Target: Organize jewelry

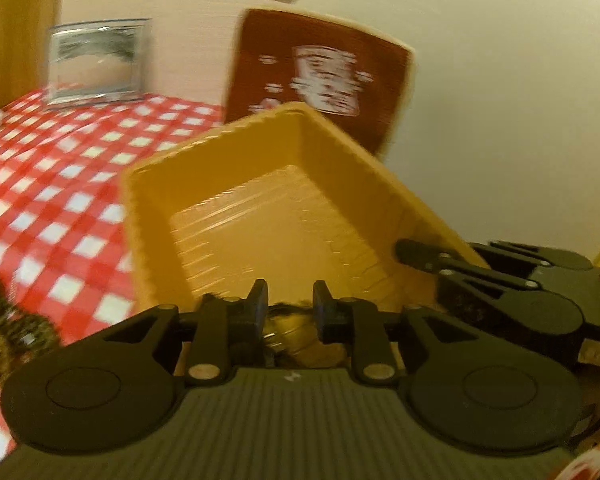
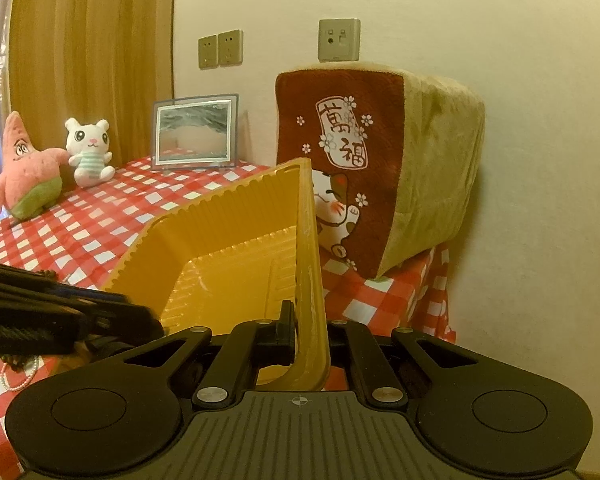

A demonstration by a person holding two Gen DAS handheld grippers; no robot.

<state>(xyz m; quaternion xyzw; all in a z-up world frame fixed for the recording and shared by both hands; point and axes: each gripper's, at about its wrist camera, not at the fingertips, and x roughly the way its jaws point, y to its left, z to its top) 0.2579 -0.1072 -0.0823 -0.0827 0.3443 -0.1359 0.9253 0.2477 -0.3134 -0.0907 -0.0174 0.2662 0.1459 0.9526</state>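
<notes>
Your right gripper (image 2: 300,330) has its jaws clamped on the thin rim of the ribbed yellow plastic tray (image 2: 236,256), tilted above the checked surface (image 2: 100,216). It's light and flexible, so hold near a corner. Left gripper (image 1: 290,306) jaws stand narrowly apart over a dark bracelet-like piece (image 1: 288,312).

The big soft cushion (image 2: 380,168) has a dark red front. On it is a white sign shape with two red Chinese words, 萬福 (image 2: 343,133), one above the other. Small white flowers sit around the sign. In the left wrist view the same cushion front is too blurry to read. No other words or numbers can be read.
</notes>
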